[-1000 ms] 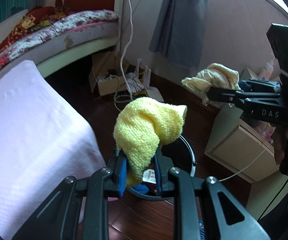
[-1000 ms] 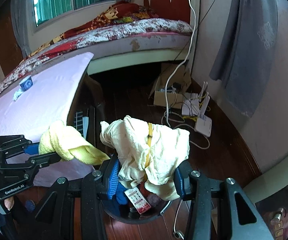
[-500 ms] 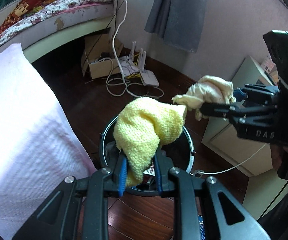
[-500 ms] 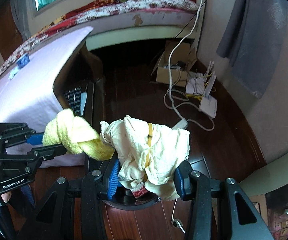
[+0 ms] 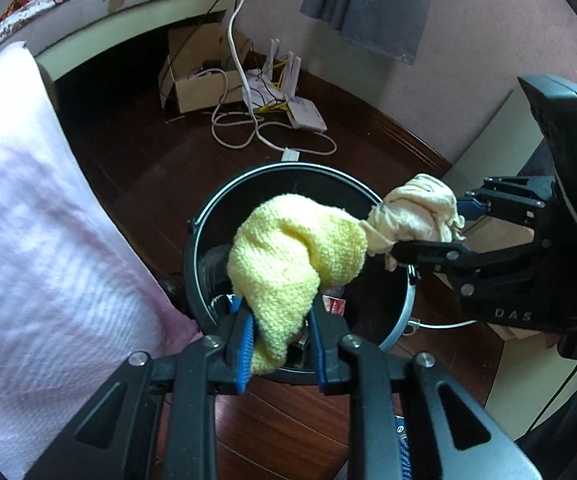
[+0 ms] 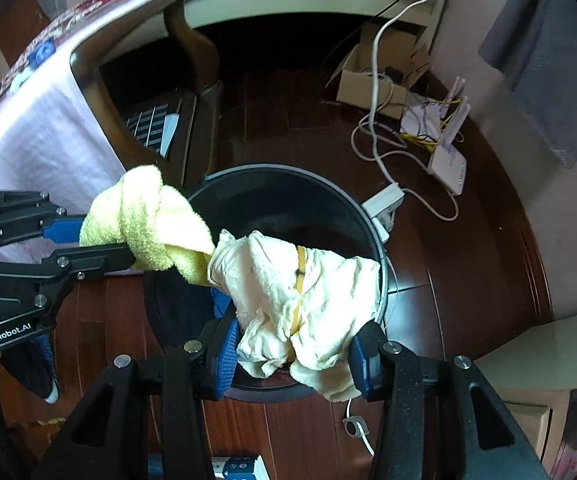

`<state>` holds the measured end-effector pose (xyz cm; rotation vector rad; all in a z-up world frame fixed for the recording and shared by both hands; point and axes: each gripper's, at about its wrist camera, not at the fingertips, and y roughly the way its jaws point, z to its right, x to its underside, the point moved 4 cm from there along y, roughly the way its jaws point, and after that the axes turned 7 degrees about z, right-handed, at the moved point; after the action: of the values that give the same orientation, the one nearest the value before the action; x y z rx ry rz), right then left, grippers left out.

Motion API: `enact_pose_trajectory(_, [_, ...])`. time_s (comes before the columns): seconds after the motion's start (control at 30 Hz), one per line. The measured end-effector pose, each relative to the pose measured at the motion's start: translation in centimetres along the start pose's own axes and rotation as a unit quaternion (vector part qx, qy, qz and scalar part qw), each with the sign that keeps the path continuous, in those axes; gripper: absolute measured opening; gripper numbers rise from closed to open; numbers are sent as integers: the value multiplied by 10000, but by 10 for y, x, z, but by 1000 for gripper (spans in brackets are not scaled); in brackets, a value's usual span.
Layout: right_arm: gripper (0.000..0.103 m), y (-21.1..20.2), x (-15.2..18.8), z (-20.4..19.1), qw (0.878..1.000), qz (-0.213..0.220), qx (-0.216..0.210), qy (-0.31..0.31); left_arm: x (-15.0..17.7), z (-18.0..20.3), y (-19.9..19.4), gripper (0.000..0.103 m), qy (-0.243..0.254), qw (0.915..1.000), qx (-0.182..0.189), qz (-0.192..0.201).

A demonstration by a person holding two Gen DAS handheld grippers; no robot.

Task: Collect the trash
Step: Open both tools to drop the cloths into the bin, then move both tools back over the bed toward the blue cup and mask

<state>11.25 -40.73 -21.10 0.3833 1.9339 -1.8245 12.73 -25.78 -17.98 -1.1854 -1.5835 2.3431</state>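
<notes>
A black round trash bin [image 5: 272, 168] stands on the dark wood floor, with some wrappers inside. My left gripper [image 5: 280, 320] hangs over its near rim with a yellow knitted cloth [image 5: 296, 248] between the blue pads; the jaws are opening slightly, though the pads still press on the cloth. From the right, my right gripper [image 5: 428, 226] brings a crumpled cream cloth [image 5: 420, 212] over the bin. In the right wrist view the right gripper [image 6: 292, 344] is shut on that cream cloth [image 6: 288, 276] above the bin [image 6: 272, 170]. The left gripper [image 6: 100, 240] and yellow cloth [image 6: 148, 220] touch it from the left.
A table under a pink cloth [image 5: 28, 240] stands close to the bin's left. Beyond it lie a cardboard box [image 5: 196, 84], white cables and a router [image 5: 308, 114] by the wall. A pale cabinet [image 5: 484, 152] stands at the right. A dark shoe [image 6: 44, 364] lies on the floor.
Both grippers have sunk and tipped downward with their cloths. The bin, earlier mostly hidden below them, now lies directly under both cloths, which have come together.
</notes>
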Motion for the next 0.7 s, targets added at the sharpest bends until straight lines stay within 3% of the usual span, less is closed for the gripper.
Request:
enact_pose_trajectory(0.03, [49,2,0,0,10000,-13,-6,-14,1,0,3,36,-28,10000,-11,-31])
enact_pose_trajectory(0.07, [54,5,-1,-2,10000,-33,5,-58,2,-2,5,54,-54,10000,-73,-32])
enact_pose_trajectory(0.13, [83,10,0,-1,9996,-44,225,-179,4,-6,4,73,-142,9997,-204,22])
enact_pose_trajectory(0.17, [95,13,2,2,9992,-40,342,-212,6,-7,5,76,-172,9996,-239,-8])
enact_pose_trajectory(0.27, [103,20,5,13,9978,-300,571,-174,10,-10,6,87,-209,9992,-345,-29])
enact_pose_trajectory(0.7, [103,9,0,14,9973,-216,665,-229,10,-16,-3,91,-290,9966,-742,193])
